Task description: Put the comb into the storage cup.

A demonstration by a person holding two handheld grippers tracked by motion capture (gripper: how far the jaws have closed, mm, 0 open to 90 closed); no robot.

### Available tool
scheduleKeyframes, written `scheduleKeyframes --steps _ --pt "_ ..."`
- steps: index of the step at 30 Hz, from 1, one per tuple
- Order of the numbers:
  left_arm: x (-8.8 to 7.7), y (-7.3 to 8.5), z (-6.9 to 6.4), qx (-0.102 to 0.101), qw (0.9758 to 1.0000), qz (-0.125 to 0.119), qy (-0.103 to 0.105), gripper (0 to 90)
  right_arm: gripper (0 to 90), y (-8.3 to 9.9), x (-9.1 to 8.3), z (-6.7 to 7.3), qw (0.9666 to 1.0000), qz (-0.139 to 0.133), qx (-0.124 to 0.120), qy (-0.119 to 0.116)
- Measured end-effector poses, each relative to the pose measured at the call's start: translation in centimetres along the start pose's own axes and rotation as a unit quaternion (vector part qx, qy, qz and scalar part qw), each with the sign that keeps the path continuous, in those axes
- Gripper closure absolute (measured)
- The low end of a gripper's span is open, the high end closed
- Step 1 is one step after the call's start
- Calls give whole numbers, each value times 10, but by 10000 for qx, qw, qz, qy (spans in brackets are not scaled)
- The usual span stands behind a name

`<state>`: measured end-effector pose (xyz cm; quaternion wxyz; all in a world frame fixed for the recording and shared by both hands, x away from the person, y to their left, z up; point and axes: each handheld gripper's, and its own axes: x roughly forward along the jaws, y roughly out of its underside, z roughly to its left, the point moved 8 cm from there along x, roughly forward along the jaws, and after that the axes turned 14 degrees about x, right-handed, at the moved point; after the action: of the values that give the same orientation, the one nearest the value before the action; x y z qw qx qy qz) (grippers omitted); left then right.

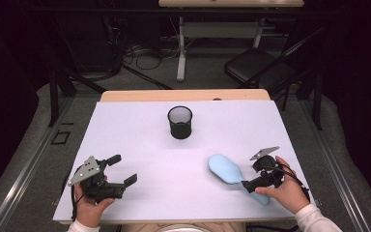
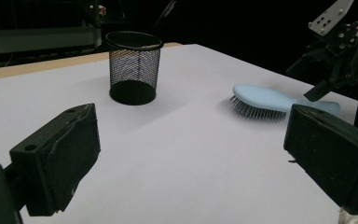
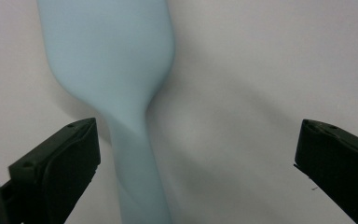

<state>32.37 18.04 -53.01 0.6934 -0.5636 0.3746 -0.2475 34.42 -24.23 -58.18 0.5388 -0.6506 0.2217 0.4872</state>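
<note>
The right tongs (image 1: pixel 256 180) are wide open over the thin handle of the blue hairbrush (image 1: pixel 226 170). Nothing is pinched. In the right gripper view the handle runs up between the two black jaws, much closer to the one on the left of that view and with a big gap to the other. The brush lies on the white bench (image 1: pixel 140 140) with its bristles down, and its wide head points away from the right tongs, toward the middle of the bench.

It looks like the grabbing step is in hand. Next, I think the right tongs should get the handle in the middle of the jaws and squeeze it. Then the brush could be lifted.

The left tongs (image 1: pixel 121 169) are open too and hold nothing. They wait well off to the side of the right tongs, with bare bench between.

A black mesh cup (image 1: pixel 180 122) stands upright, well beyond both tongs, and looks like the place for the brush. It is narrow, so the brush may need to go in handle first. Nothing lies between the brush and the cup.
</note>
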Motion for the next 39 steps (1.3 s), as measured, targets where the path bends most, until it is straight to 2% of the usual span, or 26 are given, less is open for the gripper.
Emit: scheduleKeyframes --steps 2,3,4,9,11,12,16,17,18,22,25,27,28,29,31,32,33,39 --pt "0 0 0 3 10000 2 -2 35 0 0 1 1 10000 15 -41 14" --pt "0 0 0 5 10000 3 -1 35 0 -1 4 2 9999 -68 -74 -9" --pt "0 0 0 5 10000 4 -1 34 0 0 3 2 9999 40 -103 23" --pt "0 0 0 2 10000 0 2 35 0 0 7 4 9997 130 -216 32" --pt "0 0 0 2 10000 0 1 34 0 -1 11 5 9997 45 -242 -18" --pt "0 0 0 1 10000 0 2 34 0 -1 10 5 9996 132 -263 0" --pt "0 0 0 2 10000 4 11 35 0 -2 13 4 9992 182 -351 -17" --pt "0 0 0 2 10000 2 9 34 1 -1 14 5 9993 203 -311 -13" --pt "0 0 0 4 10000 2 8 34 3 -3 16 5 9991 138 -392 -22" --pt "0 0 0 1 10000 -1 5 35 7 -3 18 5 9990 164 -424 -46" --pt "0 0 0 1 10000 0 3 35 8 -2 17 4 9983 329 -483 -22" --pt "0 0 0 -2 10000 -1 2 35 12 -2 17 5 9983 338 -477 -31" --pt "0 0 0 0 10000 -1 2 35 19 0 16 7 9988 396 -291 -24" --pt "0 0 0 0 10000 -1 0 35 30 -3 17 5 9980 306 -552 -58" --pt "0 0 0 -2 10000 -2 2 35 34 -2 16 5 9976 356 -587 -31" --pt "0 0 0 -1 10000 -2 3 35 37 -1 15 4 9968 500 -630 14" --pt "0 0 0 -3 10000 -1 4 35 42 -2 18 6 9977 311 -592 -72" --pt "0 0 0 -1 10000 1 4 34 70 -1 19 7 9971 360 -661 -85"
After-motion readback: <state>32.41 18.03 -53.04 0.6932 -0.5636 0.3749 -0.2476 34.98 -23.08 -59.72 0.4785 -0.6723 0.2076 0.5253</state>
